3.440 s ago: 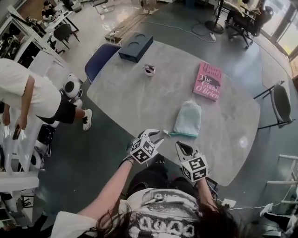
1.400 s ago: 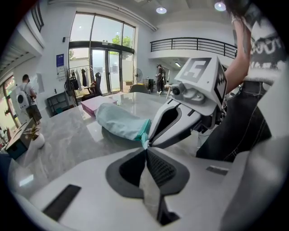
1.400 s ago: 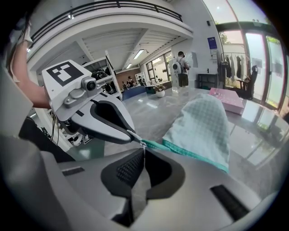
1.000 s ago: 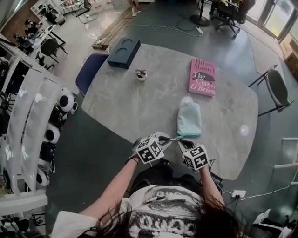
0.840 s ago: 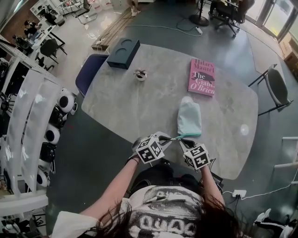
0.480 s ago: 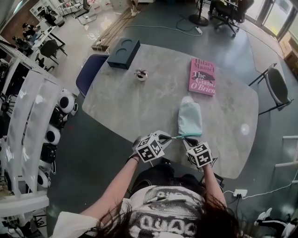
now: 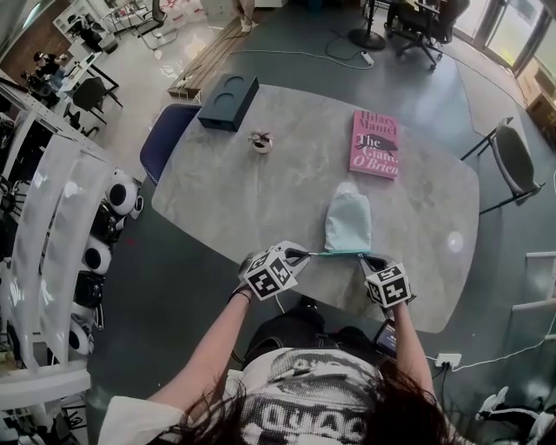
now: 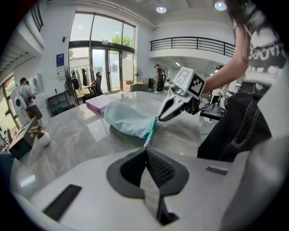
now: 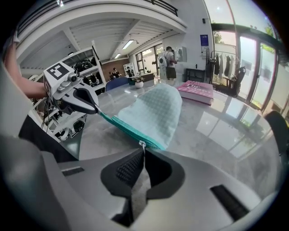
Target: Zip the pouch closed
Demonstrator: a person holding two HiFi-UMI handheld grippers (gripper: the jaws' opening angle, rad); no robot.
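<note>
Pouch [image 7: 347, 222] lies at the table's [image 7: 243, 191] near edge. My left gripper [image 7: 295, 255] pinches one corner and my right gripper [image 7: 369, 259] is clamped on the zipper pull [image 9: 142, 144] near the opposite corner, so I judge zipping almost finished.

Open-plan workplace, part office and part robotics lab: a grey marble surface [image 7: 261, 191] is standing on a polished floor [image 7: 287, 43]. Office chairs [image 7: 417, 22] are waiting at the top of the head view, and round white robots [image 7: 122, 195] are lining its left edge. In the left gripper view, daylight is pouring through tall glass doors [image 8: 101, 63] at upper left, beside a railed mezzanine [image 8: 194, 43].
</note>
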